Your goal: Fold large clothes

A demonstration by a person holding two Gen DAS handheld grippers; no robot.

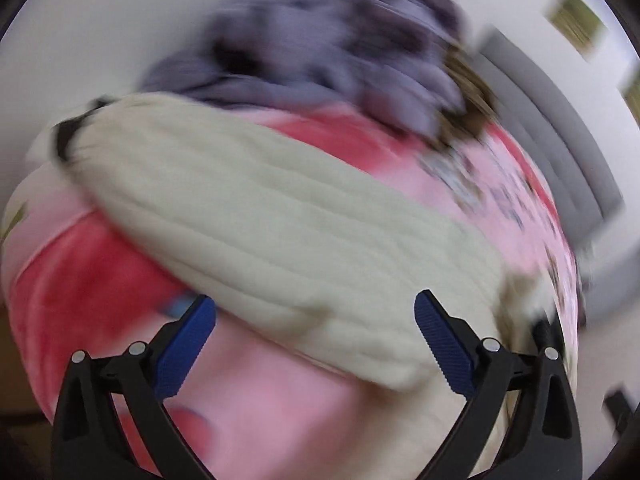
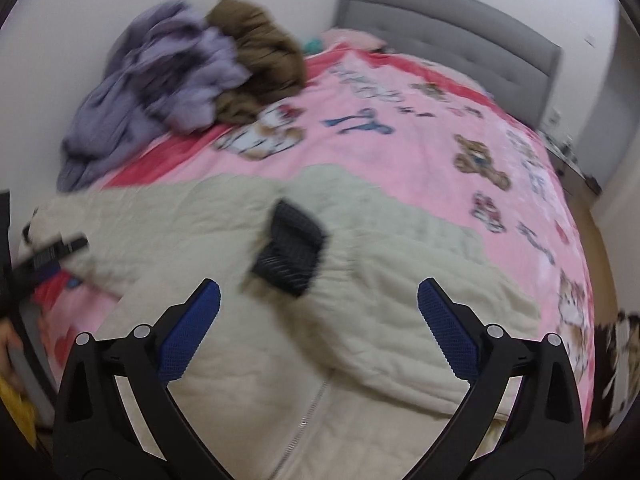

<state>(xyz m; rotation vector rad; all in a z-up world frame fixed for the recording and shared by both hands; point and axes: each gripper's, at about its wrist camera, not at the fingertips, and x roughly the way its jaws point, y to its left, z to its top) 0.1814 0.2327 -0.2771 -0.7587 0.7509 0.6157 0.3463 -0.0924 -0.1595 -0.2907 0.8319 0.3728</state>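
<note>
A cream quilted jacket [image 2: 400,288] lies spread on the pink blanket [image 2: 400,152] of a bed. Its zip [image 2: 308,416] runs toward the camera, and a black ribbed cuff [image 2: 290,248] rests on top of it. My right gripper [image 2: 320,283] hovers above the jacket's middle, open, with nothing between its blue pads. In the left wrist view a long part of the jacket [image 1: 280,216] crosses the picture diagonally. My left gripper [image 1: 315,298] stands open just over its near edge, holding nothing. Both views are blurred.
A heap of purple clothes [image 2: 160,76] and a brown garment [image 2: 260,52] lie at the bed's far left against the white wall. A grey headboard [image 2: 440,28] stands at the back. Wooden floor [image 2: 612,248] shows past the bed's right edge.
</note>
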